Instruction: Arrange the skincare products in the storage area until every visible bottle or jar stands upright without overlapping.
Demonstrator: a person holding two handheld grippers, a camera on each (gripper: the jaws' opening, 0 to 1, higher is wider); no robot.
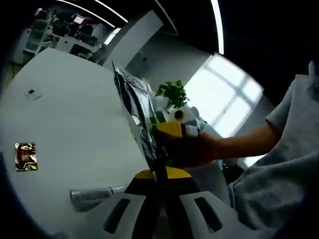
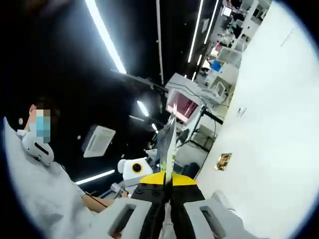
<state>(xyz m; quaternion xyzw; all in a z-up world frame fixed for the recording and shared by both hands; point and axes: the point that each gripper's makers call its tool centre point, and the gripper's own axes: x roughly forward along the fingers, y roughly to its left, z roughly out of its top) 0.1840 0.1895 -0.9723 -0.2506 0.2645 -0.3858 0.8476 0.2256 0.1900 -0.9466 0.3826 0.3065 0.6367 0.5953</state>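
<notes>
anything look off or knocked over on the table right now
Yes. A silver tube lies on its side on the white table instead of standing upright, and a small gold sachet lies flat, apart from it. Both grippers, left and right, are shut on a shiny foil packet held in the air, not stored.

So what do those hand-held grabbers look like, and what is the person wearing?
Each gripper, left and right, has a pale grey-white body with dark slots, black fingers and a yellow band at the tips. The right one also shows from the side, yellow and white with a round dark lens. The person wears a light grey short sleeve.
</notes>
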